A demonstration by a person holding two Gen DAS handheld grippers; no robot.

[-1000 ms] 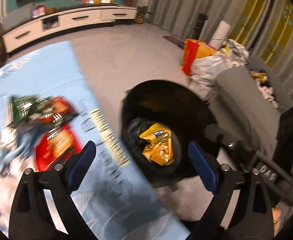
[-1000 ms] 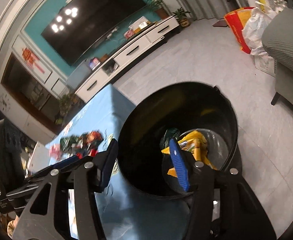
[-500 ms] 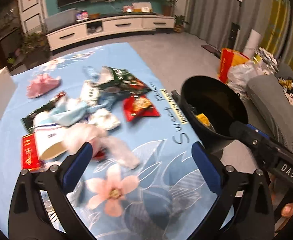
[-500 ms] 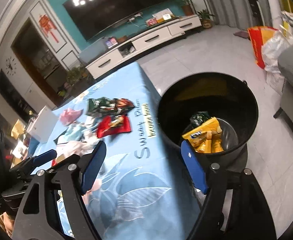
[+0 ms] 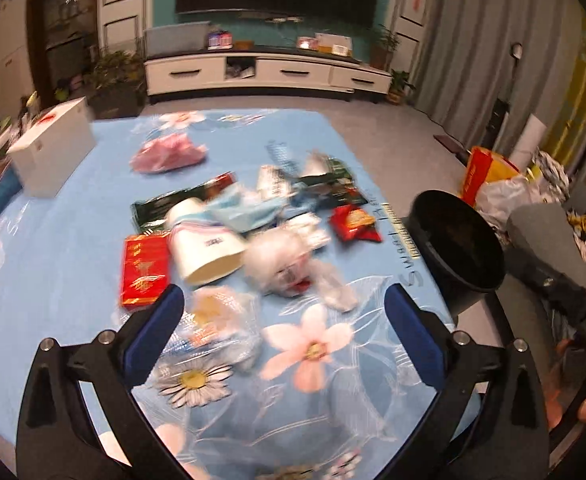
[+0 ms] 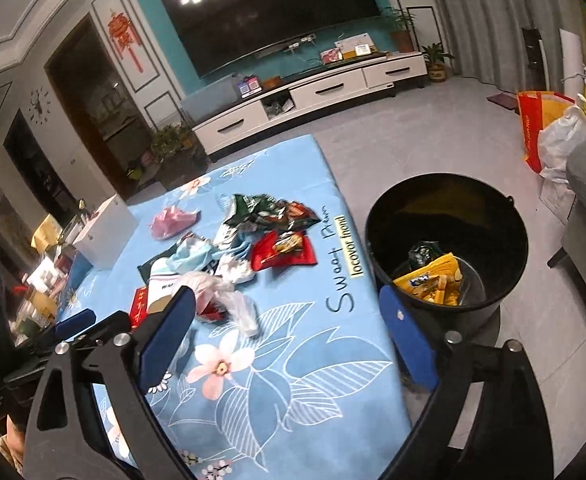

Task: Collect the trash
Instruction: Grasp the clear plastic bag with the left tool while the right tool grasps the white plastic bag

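Observation:
Trash lies in a loose pile on the blue flowered tablecloth (image 5: 333, 380): a tipped paper cup (image 5: 205, 248), a flat red packet (image 5: 145, 268), a red snack packet (image 5: 353, 224) (image 6: 283, 254), a clear plastic bag (image 5: 285, 264), green wrappers (image 6: 269, 210) and a pink wad (image 5: 165, 154). The black bin (image 5: 457, 240) (image 6: 445, 240) stands off the table's right edge with a yellow snack bag (image 6: 433, 284) inside. My left gripper (image 5: 283, 312) hangs open over the near side of the pile, holding nothing. My right gripper (image 6: 287, 304) is above the table's corner beside the bin, jaws opening and empty.
A white box (image 5: 53, 152) sits at the table's far left. A grey sofa (image 5: 553, 240) and filled bags (image 5: 493, 176) are on the floor past the bin. A white TV cabinet (image 5: 261, 70) lines the far wall. A hand (image 5: 573, 400) shows at the lower right.
Both views swung from looking down into the bin to looking over the table. The left gripper moved left across the trash pile. The right jaws spread much wider, with nothing between them.

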